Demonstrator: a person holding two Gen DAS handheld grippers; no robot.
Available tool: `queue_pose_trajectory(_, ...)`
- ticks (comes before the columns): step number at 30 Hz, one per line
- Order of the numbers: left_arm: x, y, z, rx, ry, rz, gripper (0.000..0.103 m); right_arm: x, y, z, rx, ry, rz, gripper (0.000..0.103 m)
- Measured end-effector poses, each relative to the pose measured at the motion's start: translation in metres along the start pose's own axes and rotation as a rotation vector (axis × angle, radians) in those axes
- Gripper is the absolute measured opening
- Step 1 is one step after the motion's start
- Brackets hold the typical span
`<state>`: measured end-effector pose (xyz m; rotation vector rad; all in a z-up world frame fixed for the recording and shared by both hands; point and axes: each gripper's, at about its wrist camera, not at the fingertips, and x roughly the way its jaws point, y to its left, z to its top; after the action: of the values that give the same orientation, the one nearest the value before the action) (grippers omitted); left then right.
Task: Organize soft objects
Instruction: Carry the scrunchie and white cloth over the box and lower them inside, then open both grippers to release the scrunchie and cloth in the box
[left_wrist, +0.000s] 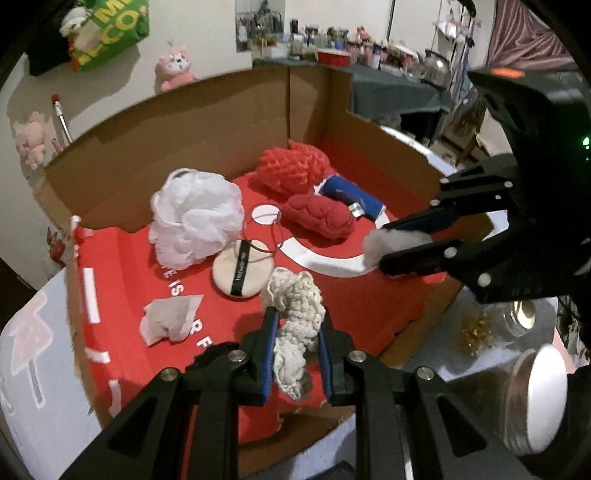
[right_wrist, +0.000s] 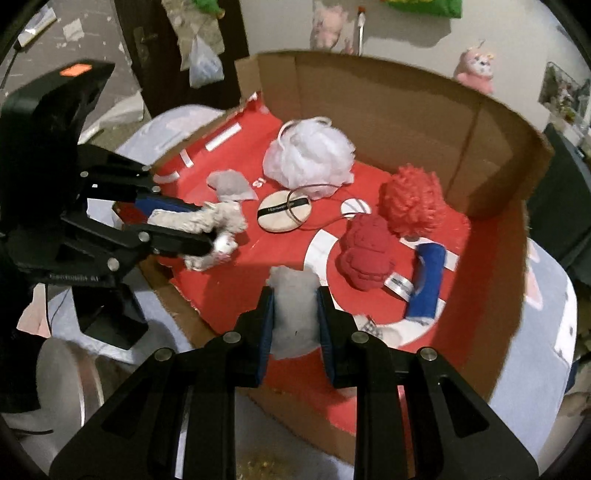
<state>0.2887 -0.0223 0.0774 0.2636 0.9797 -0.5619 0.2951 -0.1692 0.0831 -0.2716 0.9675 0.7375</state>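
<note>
My left gripper (left_wrist: 298, 317) is shut on a cream crocheted piece (left_wrist: 295, 295), which hangs over the front of the red-lined cardboard box (left_wrist: 184, 140). My right gripper (right_wrist: 295, 295) is shut on a white cotton wad (right_wrist: 295, 325) above the box's near edge. Each gripper shows in the other's view: the right gripper (left_wrist: 386, 247) at the right, the left gripper (right_wrist: 207, 227) at the left. In the box lie a white mesh pouf (left_wrist: 197, 218), a round powder puff (left_wrist: 242, 271), a crumpled tissue (left_wrist: 170, 319), a red mesh pouf (left_wrist: 295, 170), a red knit bundle (left_wrist: 319, 218) and a blue roll (left_wrist: 351, 195).
The box (right_wrist: 406, 96) has tall cardboard walls at the back and a low torn front edge. Round metal tins (left_wrist: 539, 402) stand outside it near the right gripper. A cluttered table (left_wrist: 388, 88) stands behind, and plush toys (left_wrist: 173, 72) hang on the wall.
</note>
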Motion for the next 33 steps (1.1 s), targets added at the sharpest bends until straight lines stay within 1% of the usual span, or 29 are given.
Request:
queue_pose_trajectory(6,0.024,0.001,0.01,0.01,0.066,0.007,0.021,0.026,-0.01,0.012,0.006,0.083,0.009,0.021)
queue_pose_trajectory(13,0.035,0.004,0.014,0.002,0.08,-0.003,0.023,0.045,-0.01,0.016,-0.003,0.133,0.017,0.022)
queue_pose_trajectory(16,0.036,0.004,0.015,0.0,0.083,-0.009,0.023,0.053,-0.012,0.014,0.001,0.157,-0.004,0.022)
queue_pose_trajectory(25,0.04,0.004,0.015,0.005,0.099,-0.009,0.023,0.058,-0.015,0.01,0.01,0.174,-0.008,0.022)
queue_pose_trajectory(33,0.043,0.002,0.016,0.008,0.107,-0.006,0.027,0.066,-0.01,0.017,0.003,0.18,-0.014,0.023)
